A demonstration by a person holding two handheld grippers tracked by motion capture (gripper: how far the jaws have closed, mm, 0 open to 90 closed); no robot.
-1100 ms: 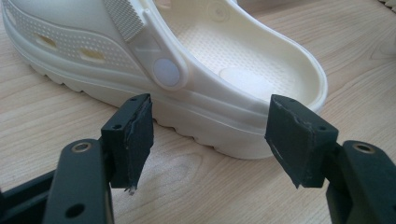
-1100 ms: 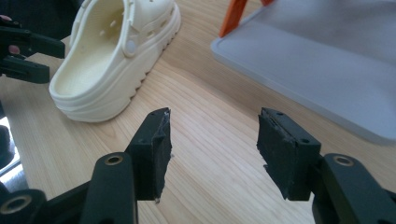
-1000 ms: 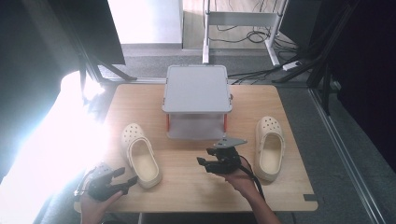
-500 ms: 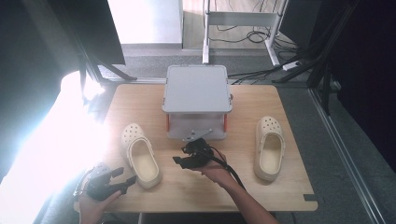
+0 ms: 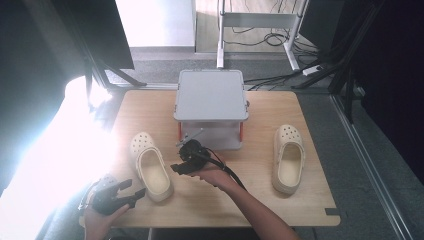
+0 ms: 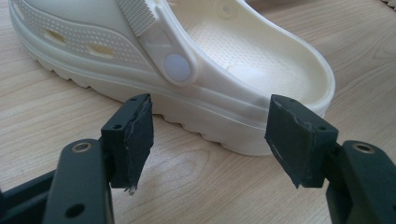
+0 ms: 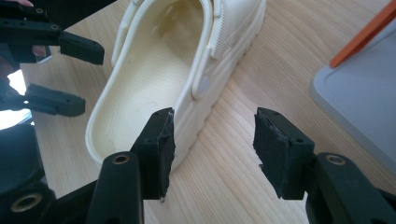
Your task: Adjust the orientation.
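Observation:
Two cream clogs lie on the wooden table (image 5: 260, 200). The left clog (image 5: 151, 167) lies toe away from me; its heel end (image 6: 261, 84) fills the space just beyond my left gripper (image 6: 210, 140), whose jaws stand open and empty. In the high view the left gripper (image 5: 132, 192) sits by that clog's heel at the table's front left. My right gripper (image 5: 179, 167) is open beside the same clog's right side (image 7: 187, 84), with nothing between its jaws (image 7: 212, 149). The right clog (image 5: 288, 157) lies alone at the right.
A grey lidded box (image 5: 211, 107) with orange posts stands at the table's back middle; its corner (image 7: 359, 93) is close to the right gripper. Strong glare washes out the left of the table. A cable trails from the right gripper along the forearm.
The right gripper has swept left across the table from near the right clog to the left clog's right side. The left gripper has stayed by the clog's heel.

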